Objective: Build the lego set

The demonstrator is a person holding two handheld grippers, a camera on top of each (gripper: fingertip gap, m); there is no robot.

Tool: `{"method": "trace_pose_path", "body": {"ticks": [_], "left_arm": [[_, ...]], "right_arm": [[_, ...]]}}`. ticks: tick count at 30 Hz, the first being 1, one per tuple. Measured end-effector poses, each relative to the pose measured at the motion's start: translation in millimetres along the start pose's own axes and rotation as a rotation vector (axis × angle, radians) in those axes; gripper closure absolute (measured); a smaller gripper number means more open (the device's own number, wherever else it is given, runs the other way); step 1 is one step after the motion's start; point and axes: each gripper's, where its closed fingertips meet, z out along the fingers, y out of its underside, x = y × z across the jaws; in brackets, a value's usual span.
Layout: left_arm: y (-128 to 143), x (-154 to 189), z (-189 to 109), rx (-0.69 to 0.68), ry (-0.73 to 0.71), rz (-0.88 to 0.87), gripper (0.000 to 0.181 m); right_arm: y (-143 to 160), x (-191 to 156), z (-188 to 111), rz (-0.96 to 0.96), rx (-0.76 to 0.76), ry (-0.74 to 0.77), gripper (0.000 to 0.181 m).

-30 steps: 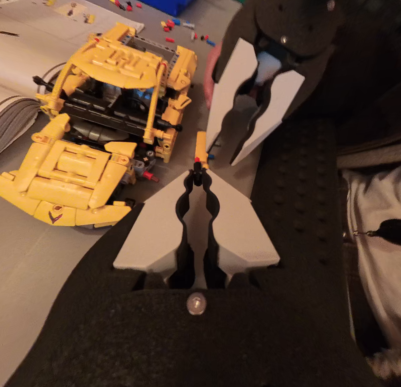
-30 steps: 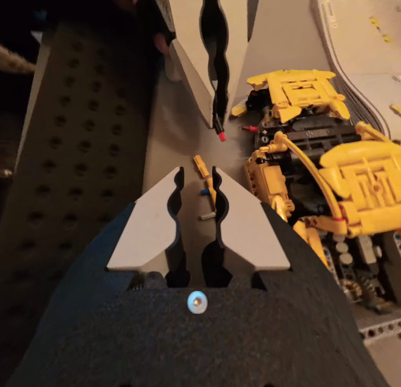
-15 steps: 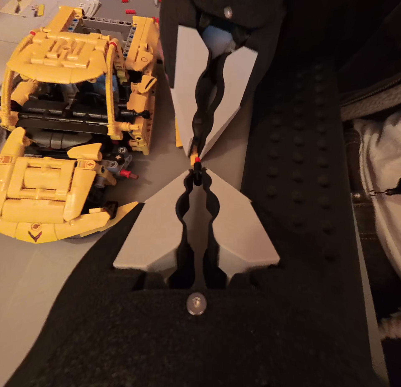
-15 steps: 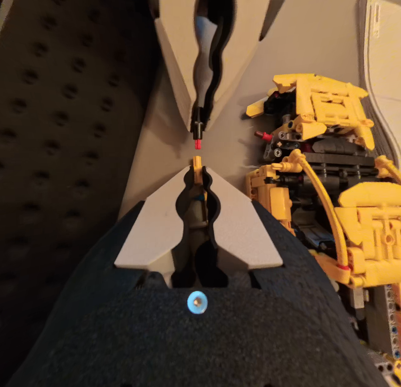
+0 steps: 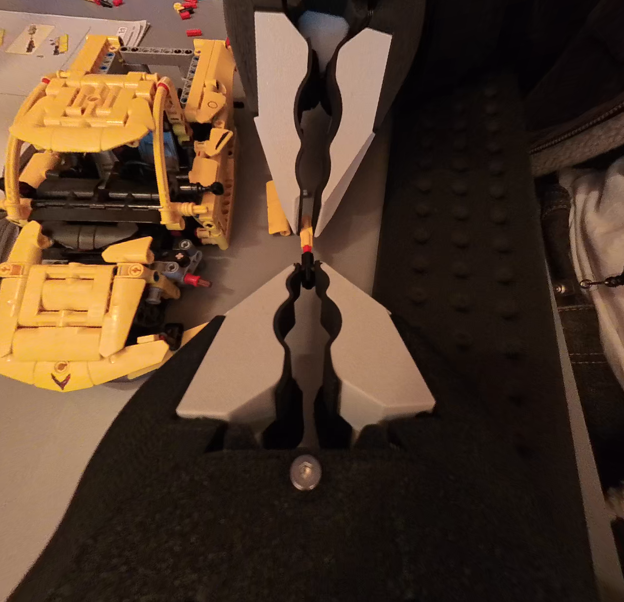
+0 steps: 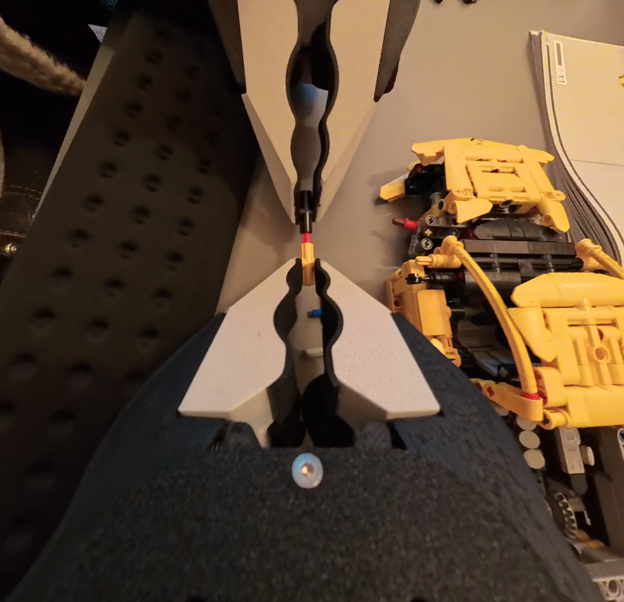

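My left gripper [image 5: 306, 268] is shut on a small black connector [image 5: 306, 275] with a red pin [image 5: 306, 248] sticking out of its front. My right gripper [image 6: 307, 264] is shut on a small yellow piece [image 6: 307, 264]. The two grippers face each other tip to tip above the grey table. The red pin [image 6: 306, 237] meets the end of the yellow piece [image 5: 306, 236]. The yellow lego car [image 5: 84, 214] stands on the table to the left in the left wrist view, and to the right in the right wrist view [image 6: 506, 281].
A black perforated mat [image 5: 456, 248] lies beside the grippers. A loose yellow piece [image 5: 277, 210] and a blue pin [image 6: 315, 313] lie on the table by the car. An instruction booklet [image 6: 591, 112] and scattered small pieces [image 5: 185, 6] lie beyond the car. The grippers are tip to tip, or close to it.
My right gripper closed on the yellow piece and lifted it. The two grippers have come together, so the gap between the red pin and the yellow piece has closed.
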Motion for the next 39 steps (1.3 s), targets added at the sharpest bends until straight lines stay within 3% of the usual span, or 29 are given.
{"method": "trace_pose_path", "body": {"ticks": [11,18,27,34,36,39], "left_arm": [[-12.6,-2.0,-7.1,0.071,-0.016,-0.011,0.175],[1.3,1.1,2.3,-0.024,-0.007,0.009,0.175],[-37.6,-5.1,-25.3,0.242,0.019,-0.091,0.174],[-39.0,-3.8,-26.0,0.252,0.024,-0.091,0.174],[-41.5,-3.5,-28.4,0.271,0.031,-0.098,0.174],[-41.5,-1.6,-27.5,0.269,0.040,-0.094,0.174]], "right_arm": [[-12.2,3.8,-9.8,0.136,0.156,-0.054,0.175],[-1.2,-1.0,1.6,0.067,0.056,-0.038,0.174],[-36.0,12.6,-29.8,0.223,0.342,-0.086,0.172],[-34.4,8.8,-27.2,0.276,0.349,-0.141,0.155],[-35.4,6.6,-26.7,0.267,0.353,-0.149,0.157],[-42.0,6.8,-31.2,0.234,0.391,-0.132,0.173]]}}
